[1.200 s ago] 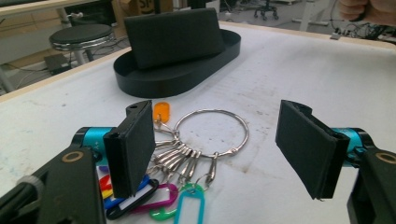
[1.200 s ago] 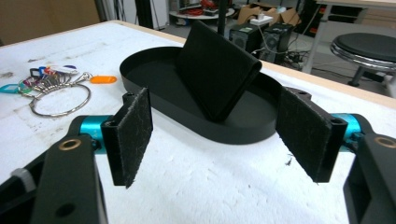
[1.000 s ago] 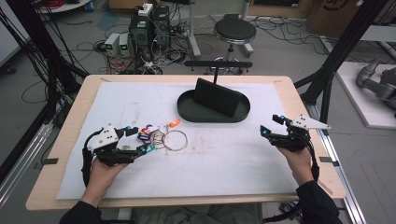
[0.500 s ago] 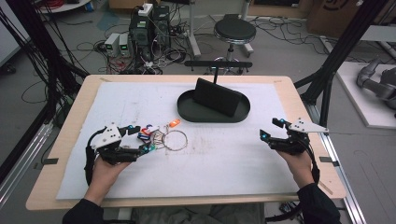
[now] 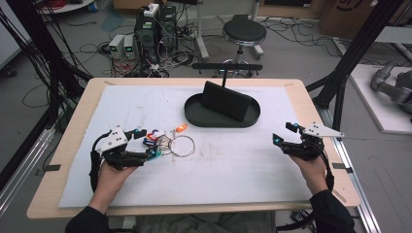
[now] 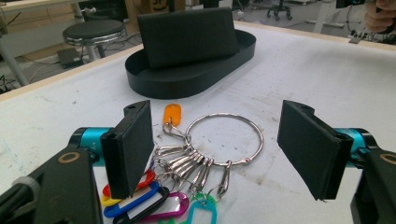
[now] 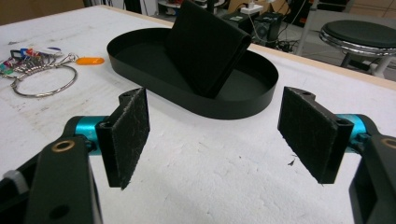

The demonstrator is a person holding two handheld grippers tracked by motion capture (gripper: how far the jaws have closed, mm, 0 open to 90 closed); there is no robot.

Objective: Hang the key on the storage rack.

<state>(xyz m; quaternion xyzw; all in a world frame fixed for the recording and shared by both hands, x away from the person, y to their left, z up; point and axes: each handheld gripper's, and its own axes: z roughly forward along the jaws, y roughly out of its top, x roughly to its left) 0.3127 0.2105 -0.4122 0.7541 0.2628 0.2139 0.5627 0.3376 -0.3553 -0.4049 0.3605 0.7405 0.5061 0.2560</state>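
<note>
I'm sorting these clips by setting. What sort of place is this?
Probably a robotics lab or workshop: a table ringed by black frame struts, computers and tangled cables on the floor, and a stool behind.

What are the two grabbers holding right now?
Nothing. The left gripper stands open over the key ring with its jaws clear of it, and the right gripper is open above the bare white mat.
</note>
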